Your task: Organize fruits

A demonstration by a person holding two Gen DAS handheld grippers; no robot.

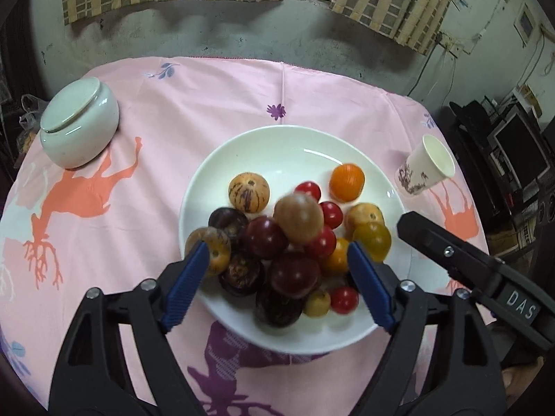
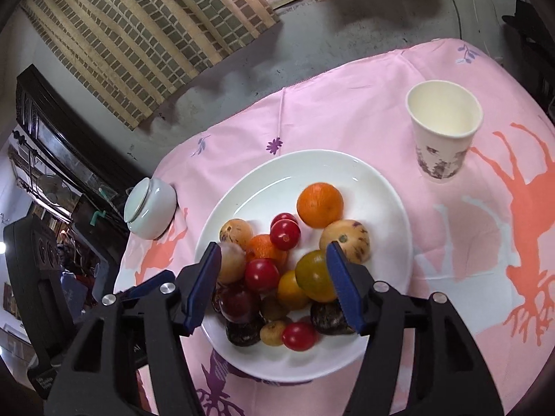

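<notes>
Both held spread wide and empty above the near side of the pile: left gripper [image 1: 277,263], right gripper [image 2: 274,277], nothing between the blue pads [image 1: 189,277] of either. Right gripper body visible at the lower right of the left wrist view, just beside the left one.

Directly below, fruits [image 1: 295,235] heaped in the near half of a white plate [image 1: 277,145] on the tabletop. Small, round, smooth-skinned, so probably light but prone to slip and roll out of a pinch. Red cherry tomatoes [image 2: 262,275] likely soft, thin-skinned, easily bruised; gentle squeeze across the widest part advisable. Dark purple fruits [image 1: 265,237] near the bottom of the heap look firmer, yet pressed against neighbours. Best pick judged to be one on top or at the edge, since pulling from the middle could send others rolling. One brownish fruit [image 1: 298,218] blurred, seemingly not settled.

Farther across the plate, an orange [image 2: 319,204] and a striped pale fruit [image 1: 248,192] lying apart from the heap, easy to reach around. Far half of the plate bare.

Beyond, on the pink tablecloth [image 1: 208,111]: a paper cup [image 2: 444,128] upright to the right, light and easily knocked; a lidded white jar [image 1: 79,128] to the left. Both well clear of the plate.
</notes>
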